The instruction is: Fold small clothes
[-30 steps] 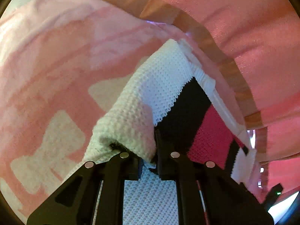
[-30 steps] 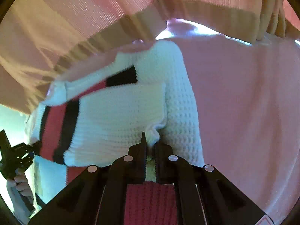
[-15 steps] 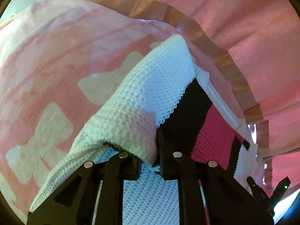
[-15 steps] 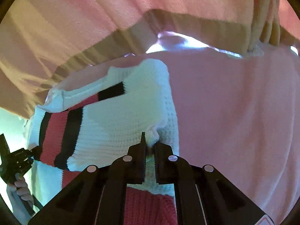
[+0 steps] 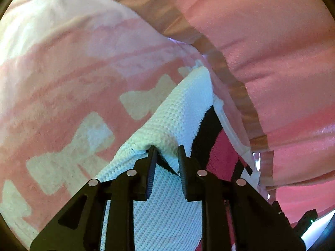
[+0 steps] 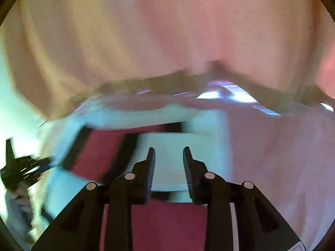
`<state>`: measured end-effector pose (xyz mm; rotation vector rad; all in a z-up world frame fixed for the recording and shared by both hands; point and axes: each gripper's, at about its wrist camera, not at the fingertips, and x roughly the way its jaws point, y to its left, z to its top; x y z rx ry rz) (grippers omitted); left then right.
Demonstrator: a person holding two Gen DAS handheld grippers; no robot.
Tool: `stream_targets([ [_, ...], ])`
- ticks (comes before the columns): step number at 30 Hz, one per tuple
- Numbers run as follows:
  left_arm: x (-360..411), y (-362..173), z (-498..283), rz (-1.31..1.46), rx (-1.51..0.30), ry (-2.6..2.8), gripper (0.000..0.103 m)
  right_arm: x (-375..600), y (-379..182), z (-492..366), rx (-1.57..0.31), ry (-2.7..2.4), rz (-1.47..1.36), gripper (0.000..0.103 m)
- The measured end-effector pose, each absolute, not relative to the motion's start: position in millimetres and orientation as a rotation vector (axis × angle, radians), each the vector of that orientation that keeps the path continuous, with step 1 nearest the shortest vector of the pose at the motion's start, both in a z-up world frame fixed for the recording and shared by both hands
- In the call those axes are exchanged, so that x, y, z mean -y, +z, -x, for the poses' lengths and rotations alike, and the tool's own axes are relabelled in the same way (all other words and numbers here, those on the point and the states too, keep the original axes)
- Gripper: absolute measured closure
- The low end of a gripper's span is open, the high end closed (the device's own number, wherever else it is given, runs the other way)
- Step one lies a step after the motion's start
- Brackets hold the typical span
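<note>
Presently catalogued: one small knitted sweater (image 5: pixel 180 108), waffle-textured white with black and deep pink bands, lying folded on a pink blanket (image 5: pixel 62 79) printed with pale bow shapes. A pink curtain (image 5: pixel 272 52) with a tan border hangs behind it.

Count: one sweater, one blanket, one curtain, two grippers.

Left gripper (image 5: pixel 166 148): jaws parting, a narrow gap between them. The folded white edge of the sweater bulges into that gap at the tips; the pads stand just clear of the knit on either side.

Right gripper (image 6: pixel 169 150): jaws parting, nothing between them. The sweater (image 6: pixel 184 146) lies beneath and beyond the tips, not touched.

Left wrist view only: sharp knit texture, the bow print, and a sliver of the other gripper at the lower right edge.

Right wrist view only: the sweater's whole folded outline, blurred by motion, with the pink panel running under the fingers; plain pink blanket (image 6: pixel 282 156) to the right; the left gripper (image 6: pixel 31 165) at the far left edge of the garment, with a hand (image 6: pixel 18 205) below it; a bright gap under the curtain (image 6: pixel 167 31).
</note>
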<state>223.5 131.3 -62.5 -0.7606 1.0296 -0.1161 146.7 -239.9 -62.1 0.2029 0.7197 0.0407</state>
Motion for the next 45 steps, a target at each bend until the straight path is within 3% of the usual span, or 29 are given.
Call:
stream_targets([
  [7, -146.8, -76.4, -208.4, 1.006, -1.094, -0.114, 0.083, 113.5, -67.2, -223.8, -0.784, 0.236, -0.126, 0.074],
  [11, -144.6, -69.7, -208.4, 0.93, -1.081, -0.135, 0.08, 76.5, -71.1, -244.3, -0.791, 0.27, -0.076, 0.073],
  [17, -160.9, -105.7, -227.0, 1.063, -1.118, -0.093, 0.08, 50.8, -82.5, -278.4, -0.829, 0.272, -0.069, 0.06],
  [24, -176.6, -103.8, -233.8, 1.099, -1.034, -0.01, 0.081, 36.1, -84.5, -328.6, -0.844, 0.254, -0.095, 0.049],
  [30, -168.4, -100.6, -230.2, 1.041, -1.012, 0.01, 0.081, 12.2, -108.9, -369.4, -0.914, 0.255, -0.098, 0.048],
  [32, -168.3, -101.0, -230.6, 1.025, -1.012, 0.01, 0.081, 4.6, -121.3, -379.3, -0.929, 0.25, -0.085, 0.055],
  [33, -168.8, -100.9, -231.1, 1.019, -1.013, 0.01, 0.081, -0.3, -128.4, -384.6, -0.938, 0.264, -0.076, 0.077],
  [34, -167.8, -100.6, -231.5, 1.008, -1.013, 0.011, 0.081, -3.8, -130.8, -387.2, -0.939, 0.277, -0.069, 0.085],
  [41, -149.5, -96.0, -239.2, 0.844, -1.014, 0.052, 0.081, -19.7, -125.5, -407.4, -0.924, 0.216, -0.03, 0.087],
  [45, -144.3, -91.4, -233.9, 0.779, -1.014, 0.061, 0.081, 1.5, -87.6, -364.8, -0.838, 0.225, -0.039, 0.087],
])
